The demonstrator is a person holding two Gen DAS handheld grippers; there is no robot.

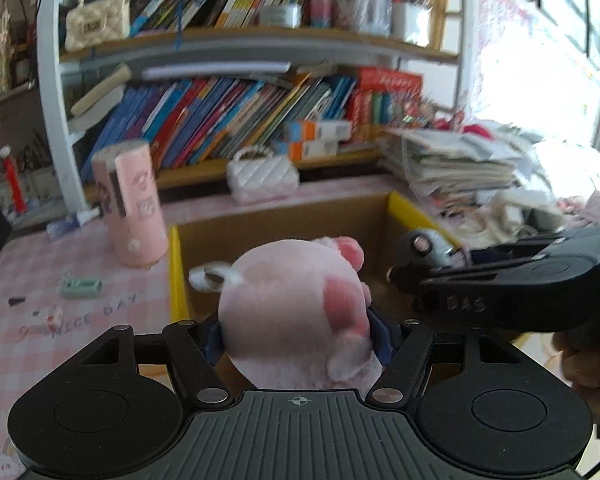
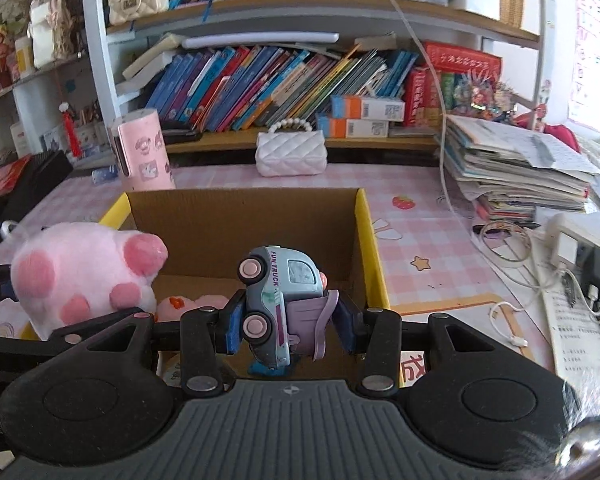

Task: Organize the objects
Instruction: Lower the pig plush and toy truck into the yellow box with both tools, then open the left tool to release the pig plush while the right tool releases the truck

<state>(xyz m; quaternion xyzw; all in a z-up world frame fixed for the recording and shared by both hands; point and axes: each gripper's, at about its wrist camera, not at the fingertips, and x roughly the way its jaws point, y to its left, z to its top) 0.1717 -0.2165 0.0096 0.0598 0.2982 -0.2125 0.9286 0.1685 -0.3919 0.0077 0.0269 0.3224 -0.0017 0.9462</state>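
My left gripper (image 1: 298,336) is shut on a pink plush toy (image 1: 296,312) and holds it above the open cardboard box (image 1: 284,220). The plush also shows at the left of the right wrist view (image 2: 80,276). My right gripper (image 2: 290,328) is shut on a light blue toy truck (image 2: 278,300) with pink wheels, held nose-up over the box (image 2: 244,220). The right gripper with the truck (image 1: 424,248) shows at the right of the left wrist view. A pink item (image 2: 192,304) lies on the box floor.
A pink cylinder (image 1: 130,208) stands left of the box on the pink checked tablecloth (image 1: 40,280). A white quilted purse (image 2: 290,152) sits behind the box. Bookshelves (image 2: 260,80) rise behind. A paper stack (image 2: 516,168) and cables (image 2: 508,248) lie at the right.
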